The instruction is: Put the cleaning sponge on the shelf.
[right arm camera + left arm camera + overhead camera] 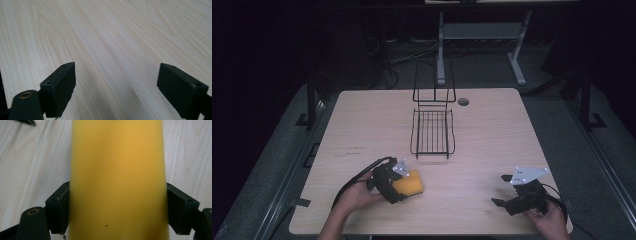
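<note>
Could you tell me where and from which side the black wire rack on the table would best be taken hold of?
Probably by the tall upright wire frame at the far end of the wire rack, coming from above. Those thin bars stand clear of the table, so the free right tongs, now open, could close across one. The left tongs are shut on the yellow sponge.

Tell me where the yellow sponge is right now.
In the high view the sponge is at the table's near-left part, clamped between the left gripper's jaws, nearer the person than the wire rack.
</note>
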